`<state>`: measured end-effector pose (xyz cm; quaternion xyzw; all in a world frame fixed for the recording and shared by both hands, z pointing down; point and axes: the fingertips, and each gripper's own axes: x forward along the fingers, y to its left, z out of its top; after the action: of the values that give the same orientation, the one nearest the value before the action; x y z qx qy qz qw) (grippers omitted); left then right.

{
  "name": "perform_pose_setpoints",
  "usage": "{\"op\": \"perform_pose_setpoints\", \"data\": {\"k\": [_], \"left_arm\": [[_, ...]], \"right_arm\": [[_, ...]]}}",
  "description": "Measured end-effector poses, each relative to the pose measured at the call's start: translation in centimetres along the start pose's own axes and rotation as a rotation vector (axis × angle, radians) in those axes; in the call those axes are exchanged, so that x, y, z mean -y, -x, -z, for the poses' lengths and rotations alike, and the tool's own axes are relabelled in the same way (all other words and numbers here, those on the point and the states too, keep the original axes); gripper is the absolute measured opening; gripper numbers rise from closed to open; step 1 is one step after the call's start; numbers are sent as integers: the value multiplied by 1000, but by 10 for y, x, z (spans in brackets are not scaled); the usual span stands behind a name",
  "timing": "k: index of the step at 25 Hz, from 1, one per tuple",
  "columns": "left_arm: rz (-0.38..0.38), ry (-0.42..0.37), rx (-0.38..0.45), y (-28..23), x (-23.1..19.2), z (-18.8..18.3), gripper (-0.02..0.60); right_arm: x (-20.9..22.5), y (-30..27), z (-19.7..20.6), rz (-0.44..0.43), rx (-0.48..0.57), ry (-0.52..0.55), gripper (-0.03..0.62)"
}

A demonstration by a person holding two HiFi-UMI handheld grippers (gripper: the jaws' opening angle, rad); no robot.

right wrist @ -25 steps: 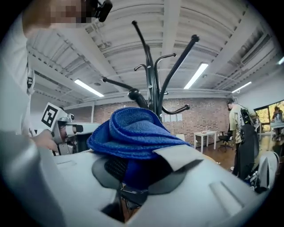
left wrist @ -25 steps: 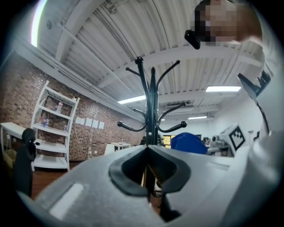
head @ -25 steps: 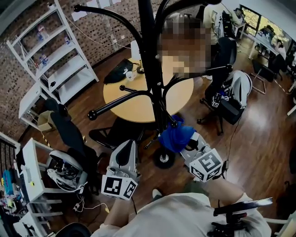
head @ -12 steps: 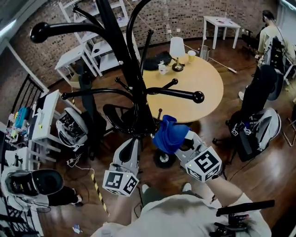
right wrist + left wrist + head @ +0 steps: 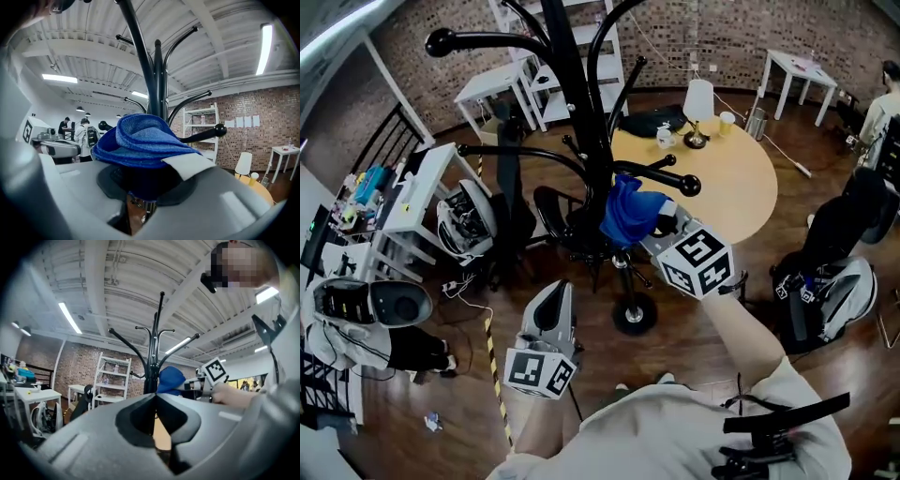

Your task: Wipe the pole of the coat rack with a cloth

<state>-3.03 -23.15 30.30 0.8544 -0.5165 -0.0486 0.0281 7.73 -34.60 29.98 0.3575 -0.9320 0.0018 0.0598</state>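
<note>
The black coat rack [image 5: 581, 103] is standing on the wooden floor [image 5: 712, 328], its round base [image 5: 634, 315] sitting just off the near-left edge of the round yellow counter [image 5: 741, 187]. Its pole [image 5: 598, 178] is rising straight up toward the head camera, with curved knob-ended arms [image 5: 670, 178] branching out at two heights.

The right gripper [image 5: 664, 228] is reaching in from the counter side at the level of the lower arms. Its fingers are clamping down on a bunched blue cloth [image 5: 628, 211]. In the right gripper view the folds are bulging out over the fingertips, with the pole rising directly behind them. From the head view the cloth is lying against the right side of the pole, just under the lower arms.

The left gripper [image 5: 560, 292] is hanging lower and well apart from the rack, over the floor to the left of the base. Its fingers are pressing together at the tips, with nothing between them.

Toward the counter's far edge a dark bag [image 5: 652, 120], a white lamp [image 5: 698, 108] and two small cups [image 5: 727, 120] are sitting.
</note>
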Motion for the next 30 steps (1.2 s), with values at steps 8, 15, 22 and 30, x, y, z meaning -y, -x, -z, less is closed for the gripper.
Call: {"op": "perform_pose_setpoints", "data": {"k": [8,15,22,30], "left_arm": [[-36,22,-67,19,-2,28,0],[-44,54,-88,21,-1,44,0],[-58,35,-47,14,3,22,0],[11,0,31,-1,23,-5,0]], "right_arm": [[18,-41,75,-36,-177,37,98],[7,-63,239,-97,-366,-115,100],[-8,-4,102,-60,-61,-198,100],[-37,110,-22,97,182,22,100]]}}
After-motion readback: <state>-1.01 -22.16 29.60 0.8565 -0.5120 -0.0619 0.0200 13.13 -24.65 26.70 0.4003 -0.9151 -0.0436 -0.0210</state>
